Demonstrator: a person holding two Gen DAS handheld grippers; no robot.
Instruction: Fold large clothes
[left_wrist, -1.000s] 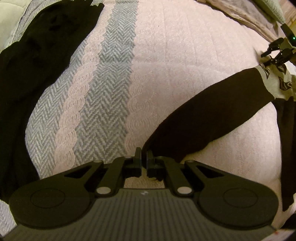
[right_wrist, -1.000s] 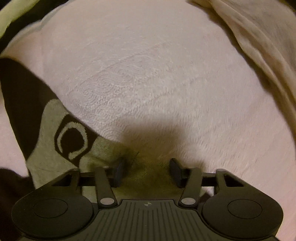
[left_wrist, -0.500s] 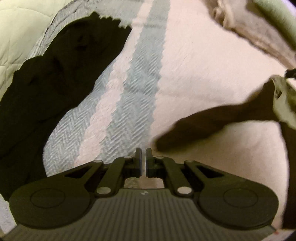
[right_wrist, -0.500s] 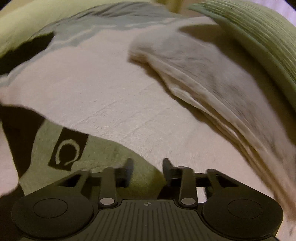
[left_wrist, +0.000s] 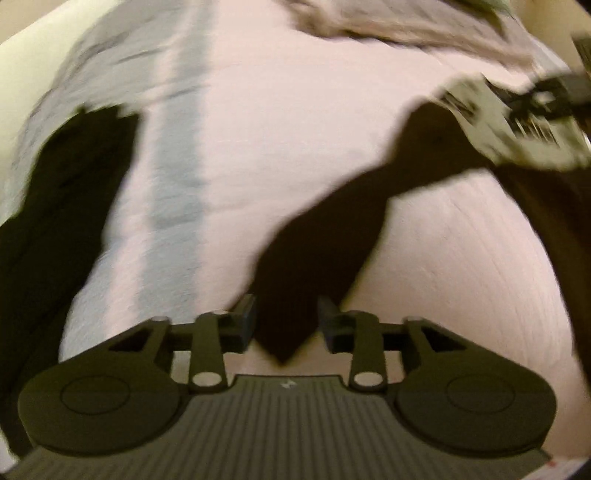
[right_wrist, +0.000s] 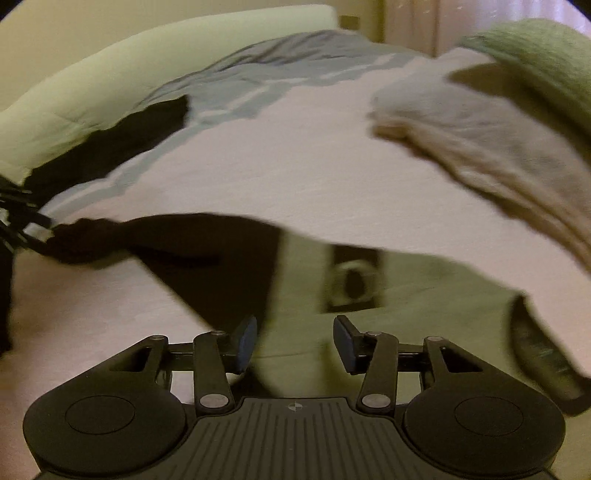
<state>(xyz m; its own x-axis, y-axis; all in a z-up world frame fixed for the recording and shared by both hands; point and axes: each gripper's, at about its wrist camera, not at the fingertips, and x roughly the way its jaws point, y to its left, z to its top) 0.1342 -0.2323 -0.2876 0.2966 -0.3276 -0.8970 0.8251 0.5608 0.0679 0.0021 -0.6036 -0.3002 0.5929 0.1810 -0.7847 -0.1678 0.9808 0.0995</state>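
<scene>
Both tools were swung across the bed (left_wrist: 295, 110); left tool (left_wrist: 286, 321) and right tool (right_wrist: 293, 343) had just been opened, sweater (right_wrist: 424, 295) released, folding barely begun.

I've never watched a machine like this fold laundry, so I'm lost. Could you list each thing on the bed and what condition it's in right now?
Left tongs: open, just widened, dark sleeve tip lying between them.
Right tongs: open, just widened, over the pale shirt body.
Two-tone shirt: lying on the bed, dark sleeve stretched out, not yet folded.
Black garment: lying crumpled at the bed's far side.
Beige cloth: bunched in a heap.
Bedspread: spread flat.
</scene>
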